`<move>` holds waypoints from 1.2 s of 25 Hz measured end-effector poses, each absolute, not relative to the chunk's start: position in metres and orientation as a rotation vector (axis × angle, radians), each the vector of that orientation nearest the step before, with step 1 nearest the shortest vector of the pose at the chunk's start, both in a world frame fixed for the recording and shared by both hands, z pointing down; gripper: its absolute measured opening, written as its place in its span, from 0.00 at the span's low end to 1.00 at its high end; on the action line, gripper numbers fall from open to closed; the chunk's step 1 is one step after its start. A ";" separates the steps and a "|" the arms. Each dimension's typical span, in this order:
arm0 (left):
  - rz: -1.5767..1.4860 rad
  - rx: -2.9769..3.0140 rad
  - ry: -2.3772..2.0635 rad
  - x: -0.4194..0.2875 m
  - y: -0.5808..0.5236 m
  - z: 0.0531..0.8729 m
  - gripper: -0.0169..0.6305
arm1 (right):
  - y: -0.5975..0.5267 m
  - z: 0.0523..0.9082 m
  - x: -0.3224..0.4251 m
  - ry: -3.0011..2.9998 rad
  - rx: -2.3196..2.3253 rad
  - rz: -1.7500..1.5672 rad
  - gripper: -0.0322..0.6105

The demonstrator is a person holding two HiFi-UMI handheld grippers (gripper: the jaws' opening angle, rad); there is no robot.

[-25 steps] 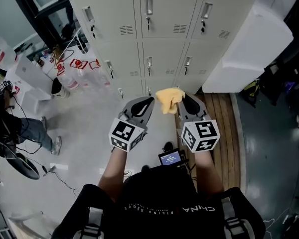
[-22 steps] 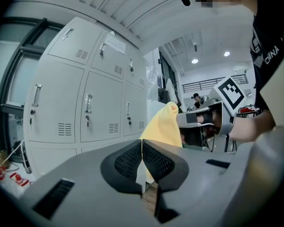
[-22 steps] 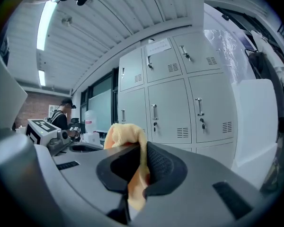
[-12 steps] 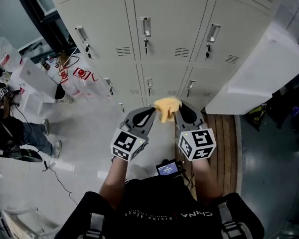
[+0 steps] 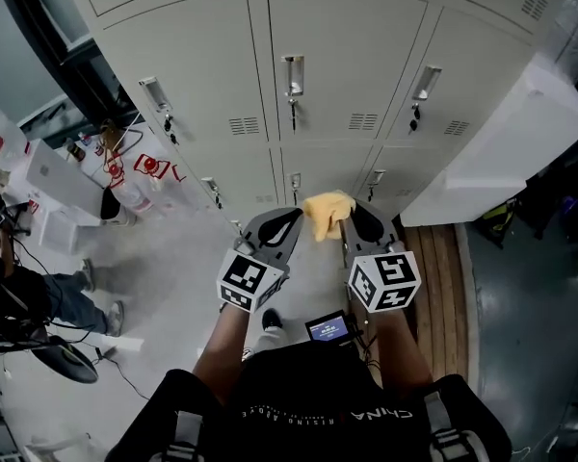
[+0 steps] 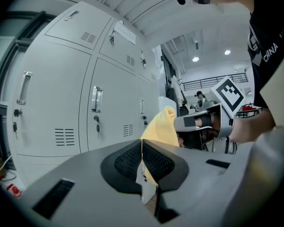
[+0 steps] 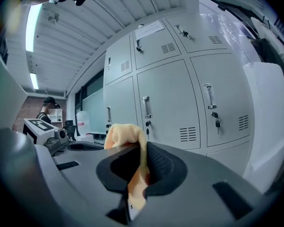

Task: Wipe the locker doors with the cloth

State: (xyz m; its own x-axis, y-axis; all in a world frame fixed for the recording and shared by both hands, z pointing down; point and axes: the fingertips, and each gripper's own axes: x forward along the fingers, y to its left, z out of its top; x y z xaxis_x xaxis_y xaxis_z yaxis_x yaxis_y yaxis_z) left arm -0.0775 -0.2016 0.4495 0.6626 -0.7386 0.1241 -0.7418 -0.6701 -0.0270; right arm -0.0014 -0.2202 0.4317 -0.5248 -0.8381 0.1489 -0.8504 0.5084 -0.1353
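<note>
A yellow cloth [image 5: 326, 210] hangs bunched between the tips of my two grippers, at waist height in front of the grey locker doors [image 5: 342, 56]. My left gripper [image 5: 291, 218] is shut, and in the left gripper view a strip of the cloth [image 6: 163, 126] runs down into its closed jaws [image 6: 142, 162]. My right gripper [image 5: 352, 212] is shut on the cloth [image 7: 125, 132] too, with the fabric folded over its pads [image 7: 142, 167]. The lockers [image 7: 168, 103] stand a short way ahead. Neither gripper touches them.
A white cabinet [image 5: 501, 133] juts out beside the lockers on the right, above a wooden platform [image 5: 433, 268]. Bags and bottles [image 5: 135, 176] crowd the floor at the left. A person [image 5: 29, 287] sits further left. A small screen [image 5: 329, 329] hangs at my waist.
The view has tipped upward, so more of the upper locker doors shows. Both grippers keep the cloth between them, still side by side.
</note>
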 end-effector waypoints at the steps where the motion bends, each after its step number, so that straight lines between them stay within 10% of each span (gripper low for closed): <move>1: 0.191 2.853 -1.248 -0.083 -0.206 0.447 0.06 | -0.224 0.430 -0.007 -2.665 1.515 0.295 0.13; 30: 0.131 2.885 -1.302 -0.082 -0.251 0.423 0.06 | -0.266 0.407 -0.018 -2.724 1.454 0.226 0.13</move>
